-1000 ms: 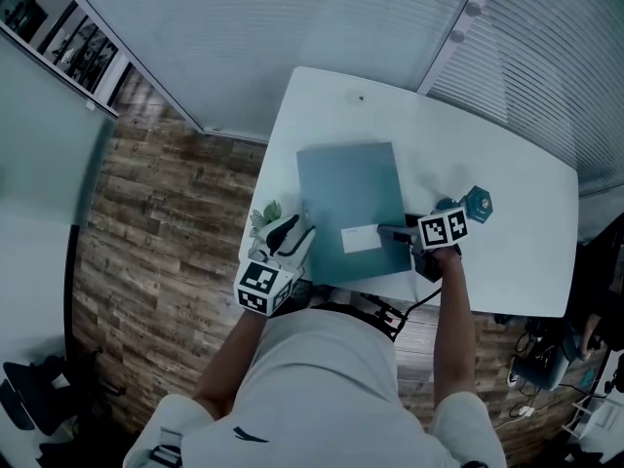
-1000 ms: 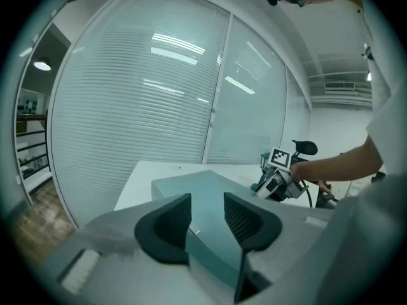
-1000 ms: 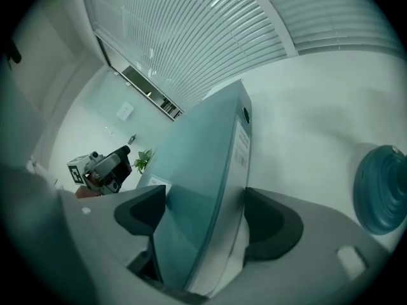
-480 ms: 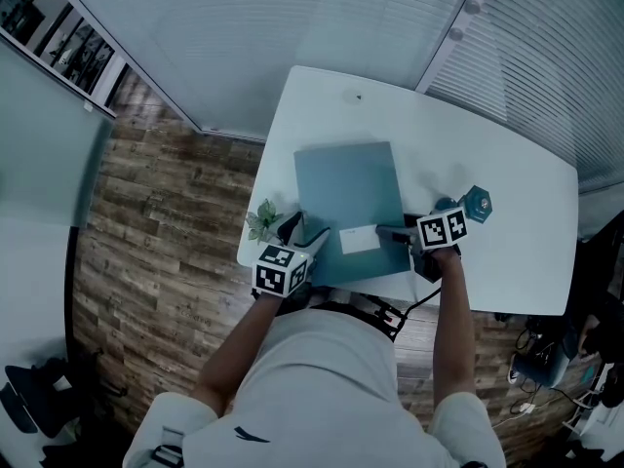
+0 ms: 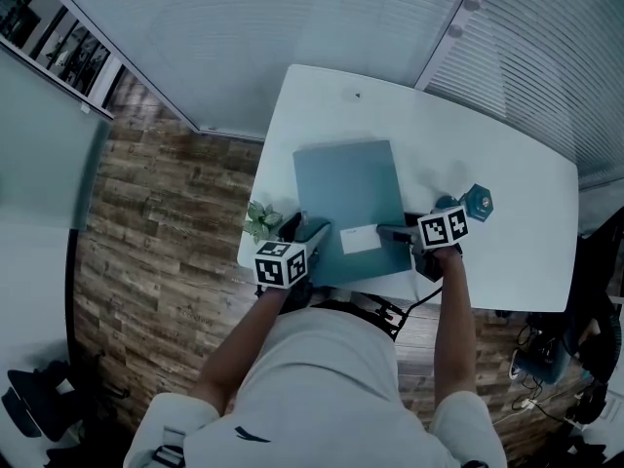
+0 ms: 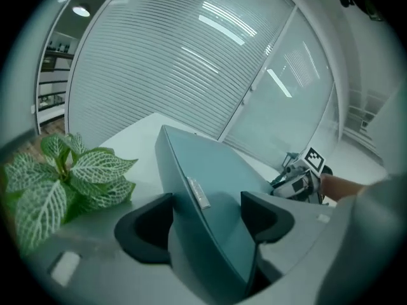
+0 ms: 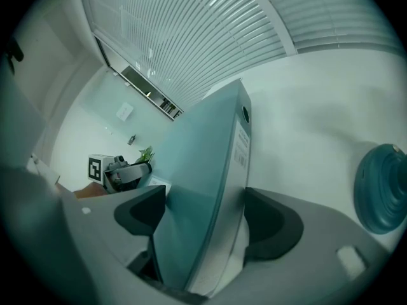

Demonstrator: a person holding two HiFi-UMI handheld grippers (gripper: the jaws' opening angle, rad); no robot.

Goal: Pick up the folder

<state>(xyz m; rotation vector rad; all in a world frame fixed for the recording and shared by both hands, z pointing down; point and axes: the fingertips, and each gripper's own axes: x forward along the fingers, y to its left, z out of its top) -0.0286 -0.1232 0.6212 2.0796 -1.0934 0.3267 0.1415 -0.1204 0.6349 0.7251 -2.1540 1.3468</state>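
On white table (image 5: pixel 458 144), near edge, seen from the head view:

1. Folder (image 5: pixel 349 188), grey-blue, thick, lying flat on the table with its long side running away from the person; white label (image 5: pixel 359 239) on the cover close to the near edge. Both near corners sit between gripper jaws.

2. Left gripper (image 5: pixel 314 230), at the folder's near left corner, marker cube (image 5: pixel 281 264) behind it. In the left gripper view (image 6: pixel 206 224) the jaws are opening; the folder (image 6: pixel 210 170) runs between the two dark pads, which stand clear of it, with no grip.

3. Right gripper (image 5: pixel 390 232), at the folder's near right corner, marker cube (image 5: pixel 444 227) just behind. In the right gripper view (image 7: pixel 203 224) the jaws are closed on the folder (image 7: pixel 203 151), one pad against the cover, the other against the opposite face beside the labelled spine.

4. Small plant (image 5: pixel 261 219), green leaves with white veins, at the table's left edge, just beside the left gripper; fills the left of the left gripper view (image 6: pixel 63 176).

5. Teal round object (image 5: pixel 477 203), on the table to the right of the right gripper, apart from the folder; shows at the right edge of the right gripper view (image 7: pixel 381 189).

6. Surroundings: wood-plank floor (image 5: pixel 166 242) left of the table, slatted blinds (image 5: pixel 292 18) beyond it
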